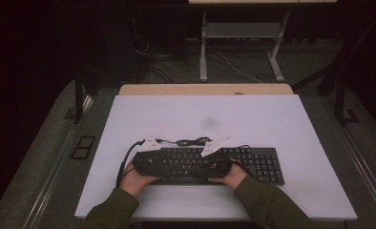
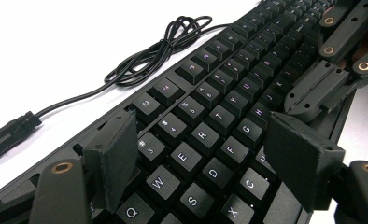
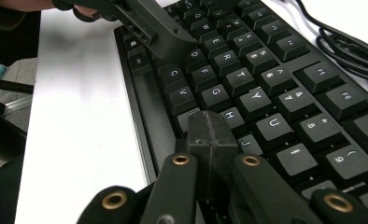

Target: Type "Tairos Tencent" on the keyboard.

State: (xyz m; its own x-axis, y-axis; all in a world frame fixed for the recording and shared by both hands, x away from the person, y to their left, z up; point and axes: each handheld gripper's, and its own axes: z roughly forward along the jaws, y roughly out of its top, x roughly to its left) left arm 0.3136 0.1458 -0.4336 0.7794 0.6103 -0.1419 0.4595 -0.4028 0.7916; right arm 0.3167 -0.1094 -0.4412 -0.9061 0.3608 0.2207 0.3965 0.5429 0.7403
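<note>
Low at centre frame on the white table (image 1: 281, 119), the flat black plastic keyboard (image 1: 260, 162) (rigid, light; lift by its long edges) lies under the wide-open left gripper (image 2: 205, 154) and closed, empty right gripper (image 3: 212, 133).

keyboard (image 2: 229, 116) ends cropped, key legends blurred
</note>
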